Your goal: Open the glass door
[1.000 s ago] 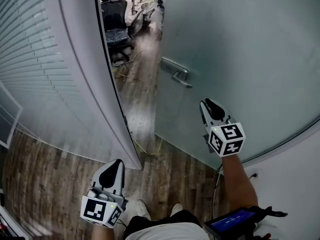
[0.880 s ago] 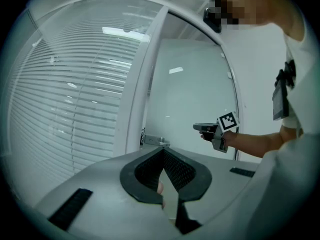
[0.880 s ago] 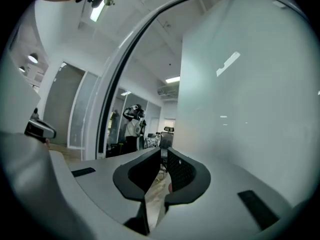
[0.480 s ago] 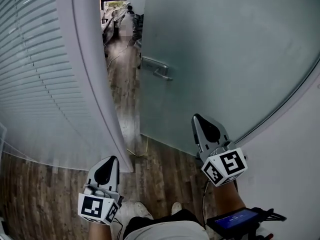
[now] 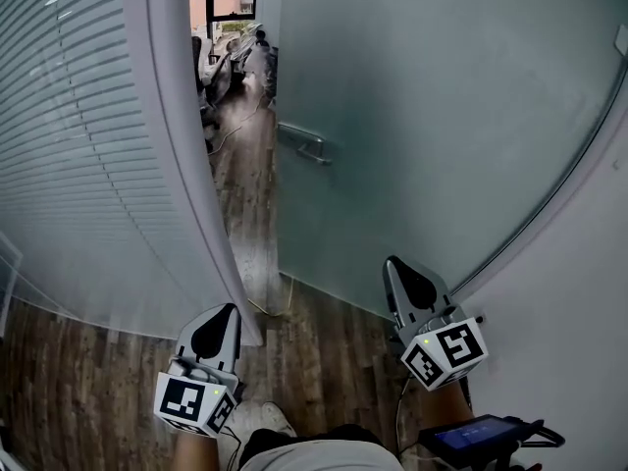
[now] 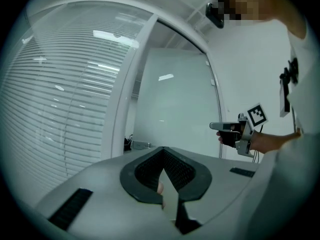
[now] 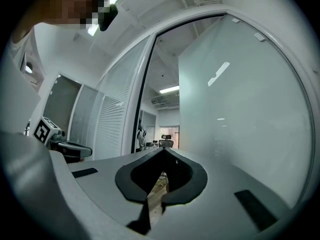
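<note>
The frosted glass door [image 5: 422,116] stands ajar, and its metal lever handle [image 5: 306,145] is on the edge next to the gap. My right gripper [image 5: 394,261] is shut and empty. It is held low, near my body and well short of the handle, and points at the door's lower part. My left gripper [image 5: 229,308] is also shut and empty, just in front of the foot of the white door frame post [image 5: 186,165]. In the right gripper view, the right gripper [image 7: 162,150] has its jaws closed together, aimed at the opening. The left gripper [image 6: 163,149] shows closed tips in its own view.
A glass wall with slatted blinds [image 5: 78,165] runs along the left. Through the gap I see wood floor and office chairs [image 5: 211,62] in the room beyond. A cable [image 5: 280,292] lies on the floor at the door's foot. A white wall [image 5: 579,312] stands to the right.
My right gripper has drawn back from below the handle toward my body. The left gripper has risen slightly. The door stays ajar.
</note>
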